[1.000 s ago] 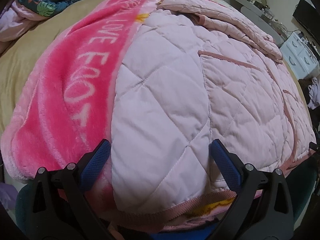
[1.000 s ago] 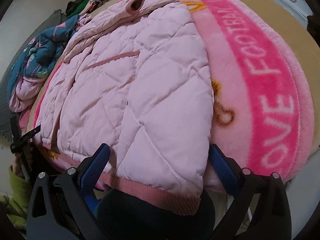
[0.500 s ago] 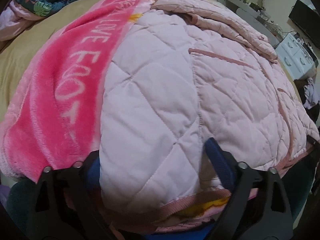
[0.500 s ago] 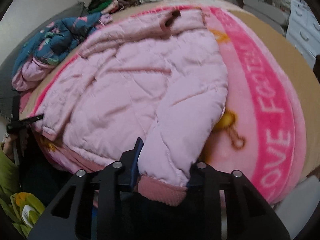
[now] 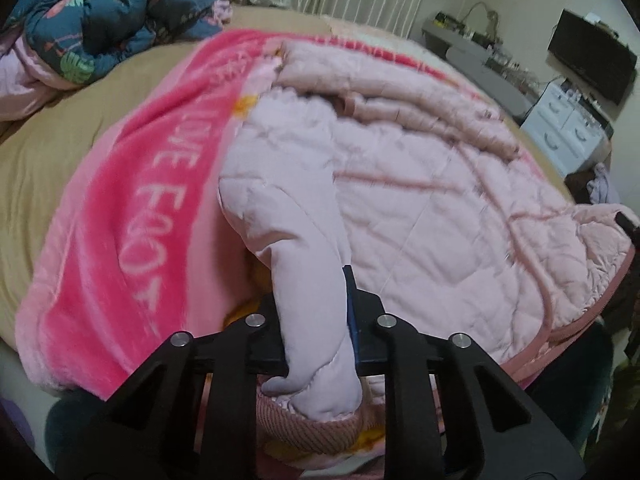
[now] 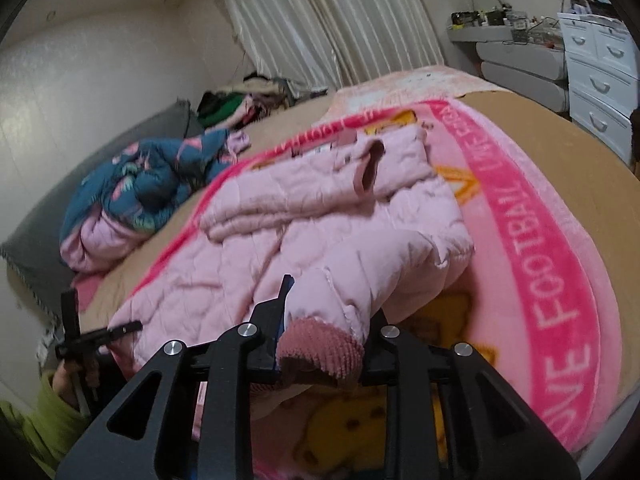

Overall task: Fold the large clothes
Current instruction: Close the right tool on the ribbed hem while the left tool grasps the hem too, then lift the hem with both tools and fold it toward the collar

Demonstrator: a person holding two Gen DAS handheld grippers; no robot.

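Note:
A pale pink quilted jacket [image 5: 420, 208] lies spread on a bright pink lettered blanket [image 5: 120, 216] over the bed. My left gripper [image 5: 316, 312] is shut on the jacket's near left corner, just above its ribbed hem, and holds the fabric bunched and raised off the blanket. In the right wrist view the same jacket [image 6: 320, 232] is pinched at its other near corner by my right gripper [image 6: 328, 320]. Its jaws are closing with the ribbed hem pressed between the pads. The left gripper [image 6: 100, 334] also shows at the jacket's far left edge, held by a hand in a green sleeve [image 6: 48, 420].
A blue patterned quilt [image 5: 100, 20] is heaped at the bed's far left. A clothes pile [image 6: 240, 104] lies by the curtain. White drawers [image 6: 600, 80] and a grey desk stand to the right, with a dark screen [image 5: 592, 64] on the wall.
Both grippers went from wide open around the jacket's near edge to shut on it. Both have risen, pulling the corners up off the blanket.

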